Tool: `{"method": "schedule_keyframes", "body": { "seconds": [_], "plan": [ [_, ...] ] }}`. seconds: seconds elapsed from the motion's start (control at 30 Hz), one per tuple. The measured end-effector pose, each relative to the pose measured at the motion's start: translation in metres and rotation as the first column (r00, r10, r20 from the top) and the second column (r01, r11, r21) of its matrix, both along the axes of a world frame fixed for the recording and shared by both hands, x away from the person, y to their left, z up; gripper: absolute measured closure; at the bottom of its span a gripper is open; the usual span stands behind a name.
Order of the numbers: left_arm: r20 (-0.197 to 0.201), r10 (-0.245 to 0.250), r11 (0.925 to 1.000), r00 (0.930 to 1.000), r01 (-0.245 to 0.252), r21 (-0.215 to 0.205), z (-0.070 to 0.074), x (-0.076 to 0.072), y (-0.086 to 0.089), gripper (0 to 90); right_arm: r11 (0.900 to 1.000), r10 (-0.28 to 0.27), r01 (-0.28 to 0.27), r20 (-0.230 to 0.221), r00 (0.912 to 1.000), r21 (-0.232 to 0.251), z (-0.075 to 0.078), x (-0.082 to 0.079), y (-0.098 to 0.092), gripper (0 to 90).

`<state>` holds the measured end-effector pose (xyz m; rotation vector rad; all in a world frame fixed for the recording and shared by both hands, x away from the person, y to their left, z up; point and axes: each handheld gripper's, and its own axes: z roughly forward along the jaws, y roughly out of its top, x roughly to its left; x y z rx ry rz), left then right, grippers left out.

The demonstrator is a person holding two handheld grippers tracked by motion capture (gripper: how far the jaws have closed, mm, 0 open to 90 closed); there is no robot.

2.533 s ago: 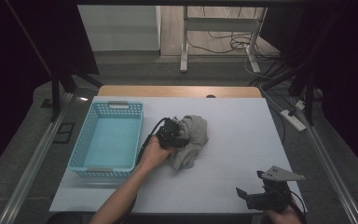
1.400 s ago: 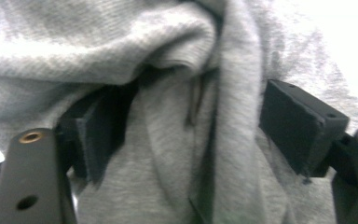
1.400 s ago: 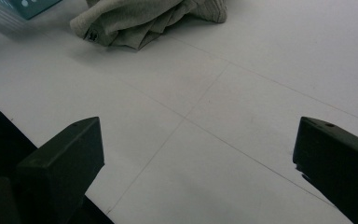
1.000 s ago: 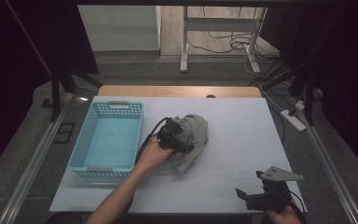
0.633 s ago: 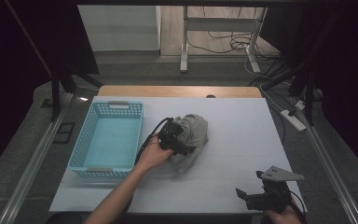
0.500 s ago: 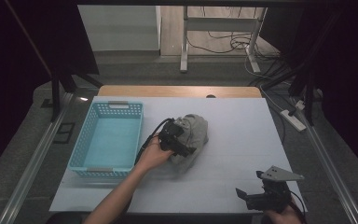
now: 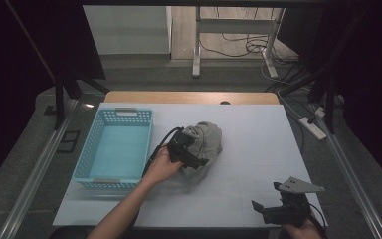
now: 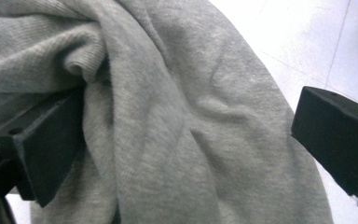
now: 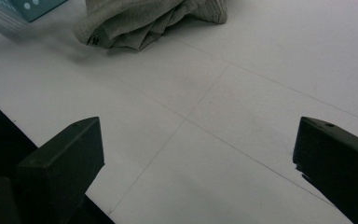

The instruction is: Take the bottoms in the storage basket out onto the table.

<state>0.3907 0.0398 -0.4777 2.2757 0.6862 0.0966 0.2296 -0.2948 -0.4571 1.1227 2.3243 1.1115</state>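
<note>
A crumpled grey cloth (image 7: 210, 141) lies bunched in the middle of the white table (image 7: 258, 149). My left gripper (image 7: 195, 155) is pressed into the cloth's left side, held by a bare hand. In the left gripper view the cloth (image 8: 177, 116) fills the gap of the left gripper (image 8: 189, 137). Its jaws stand wide and have just been opening; one fingertip (image 8: 42, 144) rests against a fold, the other is off the fabric. My right gripper (image 7: 266, 197) sits at the near right table edge, open, with bare table inside the right gripper (image 9: 196, 158). The cloth (image 9: 144, 18) lies ahead of it.
A light blue plastic basket (image 7: 148, 149) stands left of the cloth with nothing in it; its corner (image 9: 37, 7) shows in the right gripper view. Dark floor, cables and a power strip (image 7: 312, 127) surround the table.
The left gripper has edged slightly right into the cloth, and the cloth's lower flap has gathered into a tighter heap. The right gripper has stayed put.
</note>
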Motion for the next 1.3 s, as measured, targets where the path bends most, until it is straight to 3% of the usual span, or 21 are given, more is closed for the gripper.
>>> {"method": "schedule_keyframes", "body": {
  "seconds": [0.2, 0.57, 0.7, 0.87, 1.0, 1.1, 1.3],
  "plan": [
    [-0.018, -0.001, 0.9990, 0.9998, 0.000, -0.045, 0.000, 0.000, 0.004, 0.0, 1.000, 0.001, -0.001, -0.001, 1.0000, 0.001, 0.000, 0.000, 0.000, 2.4],
    [-0.012, -0.014, 0.9981, 0.9998, 0.014, -0.060, 0.006, -0.004, 0.008, 0.1, 1.000, 0.001, -0.001, 0.001, 1.0000, 0.004, 0.000, 0.000, 0.000, 2.4],
    [-0.023, -0.033, 0.9961, 0.9992, 0.031, -0.083, 0.008, -0.004, 0.010, 0.3, 1.000, 0.001, -0.001, 0.000, 1.0000, 0.003, 0.000, 0.000, 0.000, 2.4],
    [-0.024, -0.047, 0.9962, 0.9986, 0.045, -0.074, 0.008, -0.006, 0.012, 0.2, 1.000, 0.001, -0.001, 0.000, 1.0000, 0.001, 0.000, 0.000, 0.000, 2.4],
    [-0.025, -0.055, 0.9921, 0.9982, 0.052, -0.115, 0.009, -0.007, 0.015, 0.1, 1.000, 0.002, -0.002, 0.000, 1.0000, 0.000, 0.000, 0.000, 0.000, 2.4],
    [-0.011, -0.055, 0.9937, 0.9984, 0.054, -0.098, 0.011, -0.009, 0.015, 0.0, 1.000, 0.001, -0.001, 0.000, 1.0000, -0.001, 0.000, 0.000, 0.000, 2.4],
    [-0.002, -0.062, 0.9918, 0.9980, 0.062, -0.112, 0.014, -0.014, 0.018, 0.0, 1.000, 0.000, 0.000, -0.001, 1.0000, 0.001, 0.000, 0.000, 0.000, 2.4]
  ]
}}
